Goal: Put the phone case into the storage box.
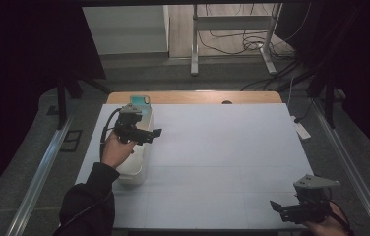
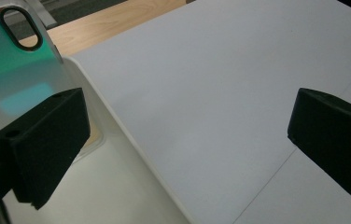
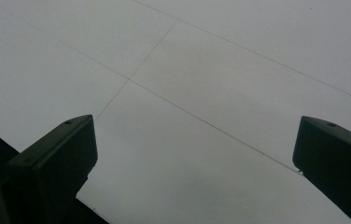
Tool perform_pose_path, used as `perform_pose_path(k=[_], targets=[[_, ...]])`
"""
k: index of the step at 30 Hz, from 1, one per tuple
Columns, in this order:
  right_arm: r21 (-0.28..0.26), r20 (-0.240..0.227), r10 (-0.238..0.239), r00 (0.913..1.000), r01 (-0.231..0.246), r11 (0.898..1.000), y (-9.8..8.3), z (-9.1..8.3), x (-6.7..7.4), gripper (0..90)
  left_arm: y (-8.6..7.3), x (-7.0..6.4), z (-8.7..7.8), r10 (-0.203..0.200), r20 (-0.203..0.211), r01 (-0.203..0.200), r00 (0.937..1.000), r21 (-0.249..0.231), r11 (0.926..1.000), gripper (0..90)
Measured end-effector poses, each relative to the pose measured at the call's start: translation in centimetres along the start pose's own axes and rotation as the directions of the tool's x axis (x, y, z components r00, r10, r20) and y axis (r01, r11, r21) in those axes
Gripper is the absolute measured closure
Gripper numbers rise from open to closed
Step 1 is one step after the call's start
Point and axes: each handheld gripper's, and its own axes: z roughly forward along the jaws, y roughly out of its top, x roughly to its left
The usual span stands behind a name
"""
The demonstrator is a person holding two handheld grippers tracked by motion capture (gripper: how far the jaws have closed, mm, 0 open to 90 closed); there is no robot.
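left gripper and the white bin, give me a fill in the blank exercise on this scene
1. The left gripper hovers over the white bin with its jaws ____.
2. The green phone case leans inside the bin at its ____ end, the one away from the person.
3. The right gripper is at the near ____ corner of the white table top.

Missing words: open; far; right

The white table [image 1: 212,157] lies bare and open across its middle and right. The one obstacle is a white tray [image 1: 136,169] along the left edge, with a green phone [image 1: 140,102] propped at its far end.
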Motion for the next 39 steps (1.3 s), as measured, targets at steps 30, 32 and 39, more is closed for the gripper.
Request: perform_pose_path(k=[30,32,39], targets=[[-0.016,0.001,0.0,1.0,0.0,1.0,-0.1,-0.2,0.0,0.0,-1.9,-2.6,-1.5,0.059,-0.028,-0.059,0.9978,0.008,0.9982,0.0],[-0.017,0.001,-0.001,1.0,0.001,1.0,-0.1,-0.2,0.0,0.0,-2.0,-2.7,-1.6,0.062,-0.031,-0.062,0.9976,0.009,0.998,0.0],[-0.017,0.001,-0.001,1.0,0.001,1.0,-0.1,-0.2,0.0,0.0,-2.6,-3.1,-2.3,0.066,-0.036,-0.066,0.9972,0.004,0.9978,0.0]])
